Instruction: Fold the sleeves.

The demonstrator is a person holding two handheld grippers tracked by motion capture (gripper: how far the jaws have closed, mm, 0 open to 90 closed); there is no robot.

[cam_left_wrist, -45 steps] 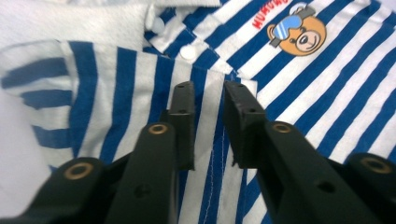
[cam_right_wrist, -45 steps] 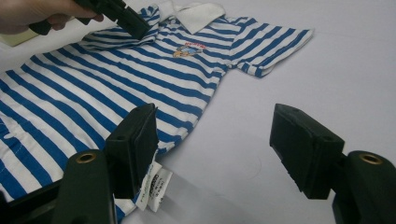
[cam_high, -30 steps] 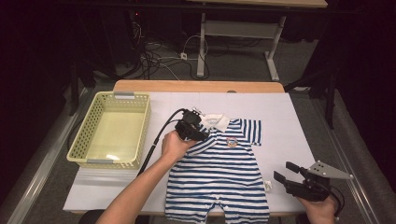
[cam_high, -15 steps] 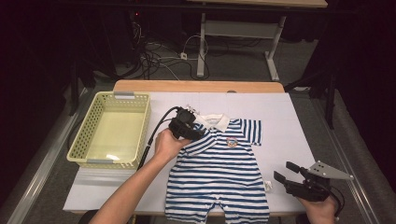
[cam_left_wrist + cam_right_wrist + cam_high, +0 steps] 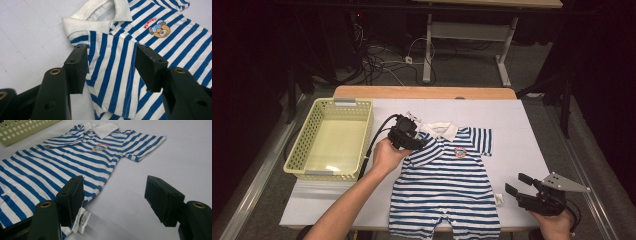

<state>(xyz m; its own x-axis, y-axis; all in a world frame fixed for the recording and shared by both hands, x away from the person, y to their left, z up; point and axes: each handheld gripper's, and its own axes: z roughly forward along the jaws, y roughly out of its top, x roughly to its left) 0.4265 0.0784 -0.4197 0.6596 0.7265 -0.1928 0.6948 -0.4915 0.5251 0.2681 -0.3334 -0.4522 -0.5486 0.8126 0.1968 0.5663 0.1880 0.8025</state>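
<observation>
A blue-and-white striped baby romper (image 5: 447,185) with a white collar (image 5: 100,17) and a bear badge (image 5: 158,28) lies flat on the white table. Its left sleeve (image 5: 112,75) is folded in over the chest. My left gripper (image 5: 418,142) hovers at that shoulder. Its jaws have just been opening, and the folded sleeve lies between them (image 5: 111,53) without the pads pressing on it. My right gripper (image 5: 517,183) stands open low over the table beside the romper's right side (image 5: 116,182), with nothing between its jaws. A white care label (image 5: 81,221) sticks out by its left jaw.
A pale yellow plastic basket (image 5: 300,145) stands on the table's left side, also seen far off as a basket (image 5: 22,130) in the right gripper view. The white table surface (image 5: 522,135) to the right of the romper is bare. Dark floor with cables lies beyond the wooden far edge.
My left gripper has drawn back a little to the left from the romper's shoulder. The right gripper has stayed where it was.
</observation>
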